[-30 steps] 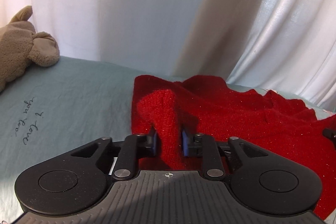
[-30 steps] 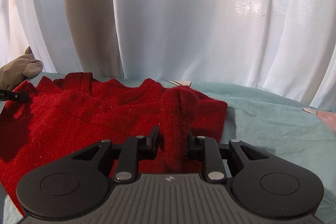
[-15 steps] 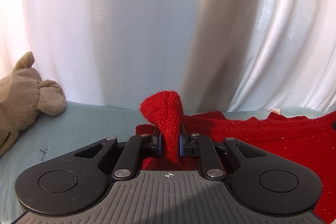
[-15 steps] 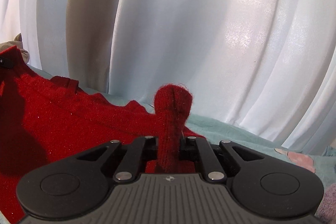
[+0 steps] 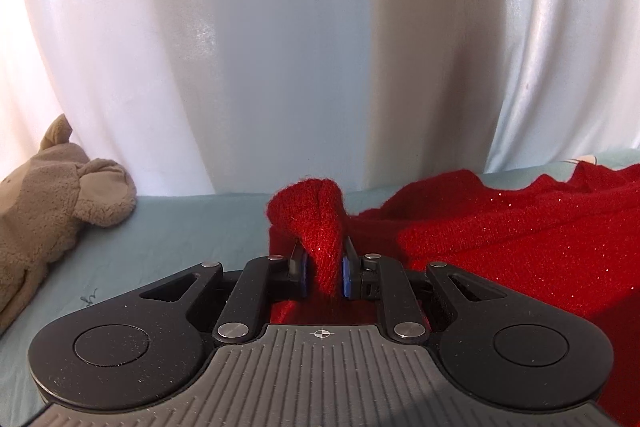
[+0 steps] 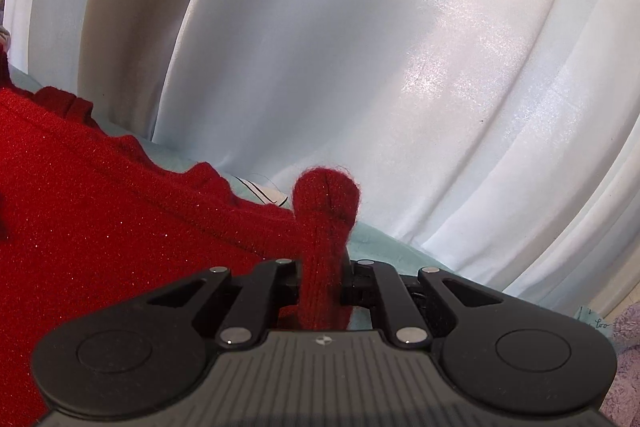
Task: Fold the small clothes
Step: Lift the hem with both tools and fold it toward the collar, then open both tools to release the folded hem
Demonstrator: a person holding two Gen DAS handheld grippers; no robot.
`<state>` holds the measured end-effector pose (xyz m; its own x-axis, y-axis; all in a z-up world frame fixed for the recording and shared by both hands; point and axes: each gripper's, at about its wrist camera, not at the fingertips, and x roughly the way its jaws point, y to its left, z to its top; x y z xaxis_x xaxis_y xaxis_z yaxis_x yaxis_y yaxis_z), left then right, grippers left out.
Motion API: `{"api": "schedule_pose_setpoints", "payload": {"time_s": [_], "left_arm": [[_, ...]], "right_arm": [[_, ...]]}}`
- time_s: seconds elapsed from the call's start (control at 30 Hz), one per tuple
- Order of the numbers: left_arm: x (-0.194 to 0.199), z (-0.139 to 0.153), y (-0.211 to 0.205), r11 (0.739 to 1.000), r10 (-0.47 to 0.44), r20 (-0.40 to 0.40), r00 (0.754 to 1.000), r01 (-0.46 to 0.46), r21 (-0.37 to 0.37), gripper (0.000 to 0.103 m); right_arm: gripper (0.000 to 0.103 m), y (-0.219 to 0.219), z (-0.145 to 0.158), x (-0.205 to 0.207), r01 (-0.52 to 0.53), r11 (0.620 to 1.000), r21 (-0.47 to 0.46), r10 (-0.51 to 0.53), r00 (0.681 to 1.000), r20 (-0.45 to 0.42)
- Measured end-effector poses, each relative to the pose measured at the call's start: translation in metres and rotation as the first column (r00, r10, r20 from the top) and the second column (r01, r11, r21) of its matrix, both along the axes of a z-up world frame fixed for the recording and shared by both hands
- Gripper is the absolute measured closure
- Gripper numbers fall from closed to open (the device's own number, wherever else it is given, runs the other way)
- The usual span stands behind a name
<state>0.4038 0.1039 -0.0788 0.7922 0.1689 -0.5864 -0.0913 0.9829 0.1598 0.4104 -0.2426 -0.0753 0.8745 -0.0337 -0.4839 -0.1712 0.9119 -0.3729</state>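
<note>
Left gripper (image 5: 323, 273), blue-padded jaws pinched on a bunched fold of the red knit garment (image 5: 500, 247); fold standing up above the fingertips as a rounded hump. Rest of the garment spread to the right of the gripper over the pale blue-green sheet (image 5: 180, 227), upper edge wavy against the white curtain (image 5: 280, 47) behind. Beige plush toy (image 5: 52, 199) lying at far left on the sheet, well apart from the garment.

Right gripper (image 6: 325, 281), jaws pressed tight on another rolled fold of the red knit garment (image 6: 100, 207); fold rising as an upright rounded column between the fingers. Bulk of the garment stretching away to the left of this gripper, partly lifted off the sheet (image 6: 380, 243). View tilted. Lilac fuzzy fabric (image 6: 626, 367) at lower right corner, kind impossible to tell.
</note>
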Motion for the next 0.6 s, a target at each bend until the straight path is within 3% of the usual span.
{"api": "schedule_pose_setpoints", "payload": {"time_s": [0.1, 0.2, 0.27, 0.33, 0.43, 0.5, 0.53, 0.6], "left_arm": [[0.004, -0.008, -0.002, 1.000, 0.014, -0.020, 1.000, -0.013, 0.020, 0.084], [0.006, -0.016, -0.005, 0.998, 0.039, -0.037, 0.999, -0.037, 0.053, 0.073], [0.003, -0.013, -0.006, 0.996, 0.048, -0.046, 0.998, -0.044, 0.072, 0.066], [-0.003, -0.007, -0.002, 0.997, 0.061, -0.047, 0.997, -0.058, 0.054, 0.055], [-0.023, 0.004, 0.014, 0.994, 0.098, -0.063, 0.993, -0.101, -0.037, 0.038], [-0.048, 0.011, 0.029, 0.981, 0.124, -0.062, 0.990, -0.131, -0.141, 0.024], [-0.063, 0.013, 0.039, 0.970, 0.131, -0.066, 0.989, -0.142, -0.199, 0.018], [-0.094, 0.012, 0.056, 0.933, 0.134, -0.077, 0.988, -0.152, -0.326, 0.017]], "right_arm": [[0.096, 0.001, -0.007, 0.006, 0.011, 1.000, -0.028, -0.011, 1.000, -0.011], [0.094, 0.003, -0.018, 0.015, 0.031, 0.998, -0.060, -0.035, 0.997, -0.069], [0.076, 0.001, -0.018, 0.016, 0.084, 0.994, -0.076, -0.088, 0.995, -0.050], [0.065, -0.005, -0.011, 0.013, 0.149, 0.986, -0.069, -0.152, 0.988, -0.037], [0.064, -0.020, 0.005, -0.009, 0.189, 0.982, 0.028, -0.188, 0.981, -0.045], [0.064, -0.034, 0.012, -0.033, 0.202, 0.973, 0.114, -0.193, 0.978, -0.083], [0.061, -0.043, 0.014, -0.048, 0.211, 0.962, 0.171, -0.194, 0.975, -0.109], [0.057, -0.062, 0.015, -0.075, 0.239, 0.926, 0.293, -0.196, 0.966, -0.169]]}}
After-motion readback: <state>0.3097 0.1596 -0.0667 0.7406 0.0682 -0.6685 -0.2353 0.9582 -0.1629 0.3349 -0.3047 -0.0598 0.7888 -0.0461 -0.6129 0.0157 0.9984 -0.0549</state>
